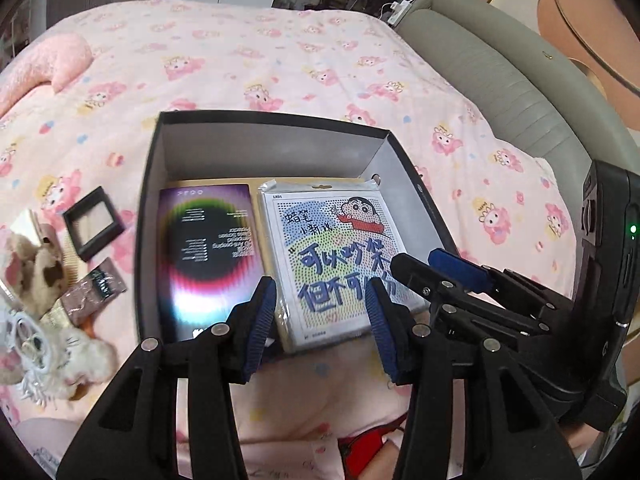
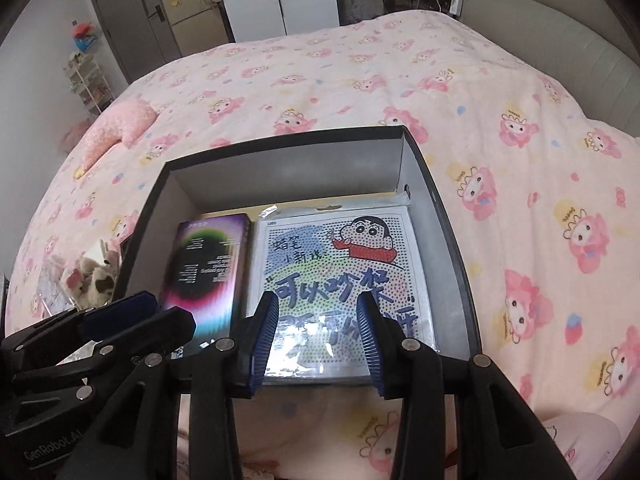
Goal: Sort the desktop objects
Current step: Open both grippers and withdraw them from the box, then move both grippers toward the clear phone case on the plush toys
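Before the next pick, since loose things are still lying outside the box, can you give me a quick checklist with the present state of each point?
1. Left gripper empty: ok, jaws apart, nothing between them.
2. Right gripper empty: ok, jaws apart, nothing held.
3. Cartoon bead kit flat in the box: ok.
4. Dark booklet flat beside the kit: ok.
5. Spare room in the box: ok, a bare strip behind both items.
6. Everything sorted: not ok; black frame, brown sachet and plush toys lie on the bedspread.
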A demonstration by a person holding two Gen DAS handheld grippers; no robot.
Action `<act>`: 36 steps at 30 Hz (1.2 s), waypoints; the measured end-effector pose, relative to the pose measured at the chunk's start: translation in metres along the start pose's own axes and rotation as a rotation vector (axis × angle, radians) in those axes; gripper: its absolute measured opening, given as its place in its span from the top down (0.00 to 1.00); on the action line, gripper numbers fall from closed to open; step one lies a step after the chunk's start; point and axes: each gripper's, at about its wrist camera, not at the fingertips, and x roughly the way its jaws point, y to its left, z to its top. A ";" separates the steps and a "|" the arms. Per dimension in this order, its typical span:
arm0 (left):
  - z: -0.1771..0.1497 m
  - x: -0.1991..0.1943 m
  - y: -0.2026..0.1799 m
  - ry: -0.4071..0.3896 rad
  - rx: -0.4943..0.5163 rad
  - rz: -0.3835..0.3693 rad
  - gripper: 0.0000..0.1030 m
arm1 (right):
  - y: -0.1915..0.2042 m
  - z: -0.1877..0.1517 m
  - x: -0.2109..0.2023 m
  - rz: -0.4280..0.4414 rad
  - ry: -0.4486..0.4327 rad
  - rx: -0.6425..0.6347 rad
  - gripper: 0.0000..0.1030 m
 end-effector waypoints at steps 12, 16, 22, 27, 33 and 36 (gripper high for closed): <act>-0.044 -0.076 0.027 -0.078 -0.031 0.058 0.54 | 0.068 -0.029 -0.050 0.052 -0.068 -0.117 0.65; -0.055 -0.087 0.039 -0.088 -0.050 0.069 0.54 | 0.086 -0.038 -0.053 0.072 -0.057 -0.140 0.65; -0.064 -0.103 0.056 -0.102 -0.067 0.106 0.54 | 0.111 -0.047 -0.055 0.099 -0.047 -0.160 0.65; -0.071 -0.114 0.078 -0.112 -0.101 0.137 0.55 | 0.136 -0.050 -0.050 0.121 -0.035 -0.181 0.65; -0.078 -0.121 0.115 -0.118 -0.171 0.181 0.56 | 0.174 -0.051 -0.036 0.139 -0.015 -0.230 0.65; -0.082 -0.126 0.134 -0.122 -0.205 0.218 0.56 | 0.195 -0.050 -0.023 0.164 0.010 -0.256 0.65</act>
